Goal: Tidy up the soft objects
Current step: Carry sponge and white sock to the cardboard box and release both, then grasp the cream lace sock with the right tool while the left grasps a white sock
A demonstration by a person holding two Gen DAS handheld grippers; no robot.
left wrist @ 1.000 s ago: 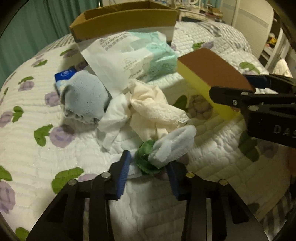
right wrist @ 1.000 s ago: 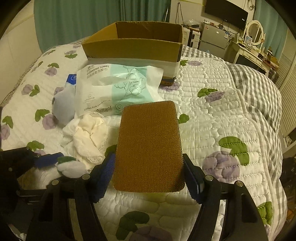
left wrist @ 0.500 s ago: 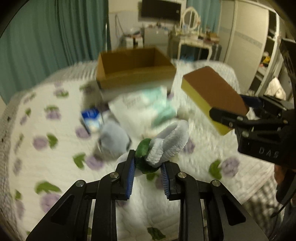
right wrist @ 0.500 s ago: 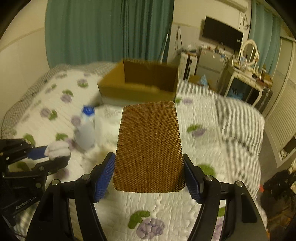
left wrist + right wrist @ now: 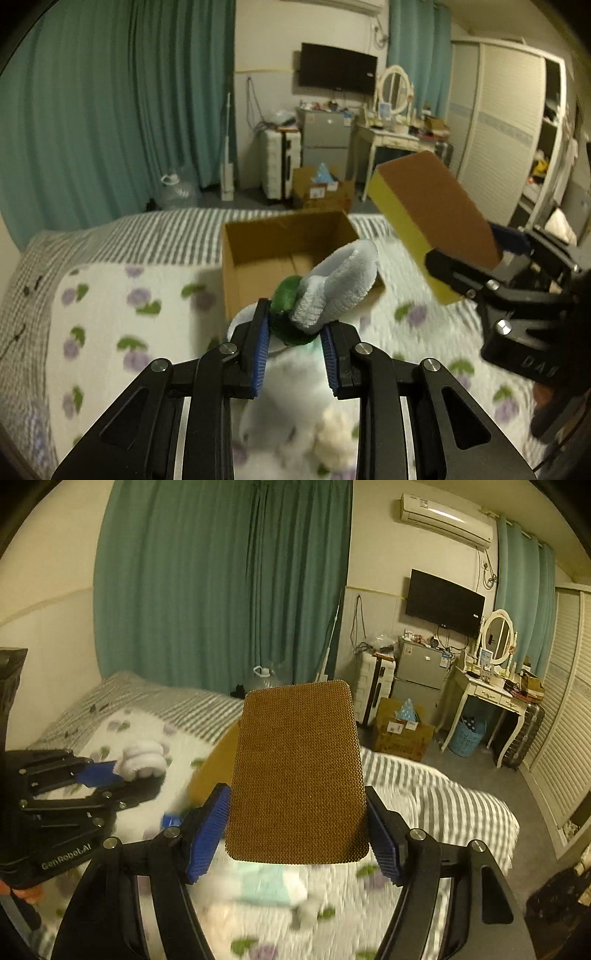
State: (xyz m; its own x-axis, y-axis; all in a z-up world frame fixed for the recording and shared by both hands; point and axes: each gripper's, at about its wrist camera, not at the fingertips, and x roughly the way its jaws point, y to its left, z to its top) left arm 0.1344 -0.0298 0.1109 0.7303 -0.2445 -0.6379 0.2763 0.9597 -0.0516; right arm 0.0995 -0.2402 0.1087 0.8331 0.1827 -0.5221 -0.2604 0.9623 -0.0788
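My left gripper (image 5: 294,338) is shut on a rolled white and green sock (image 5: 334,286) and holds it in the air in front of the open cardboard box (image 5: 266,258). The sock also shows in the right wrist view (image 5: 144,758). My right gripper (image 5: 297,830) is shut on a yellow sponge with a brown scouring face (image 5: 299,771), held high above the bed. The sponge shows to the right in the left wrist view (image 5: 432,221). The sponge hides most of the box (image 5: 214,764) in the right wrist view.
The quilted floral bedspread (image 5: 103,321) lies below, with blurred soft items (image 5: 332,435) and a teal and white towel pack (image 5: 269,886) on it. Beyond the bed are a teal curtain (image 5: 110,110), a small fridge (image 5: 325,136), a dressing table (image 5: 491,698) and a floor box (image 5: 402,731).
Both grippers rose and moved toward the box with their loads. The sock left the pile and the view tilted up from the bed to the room.
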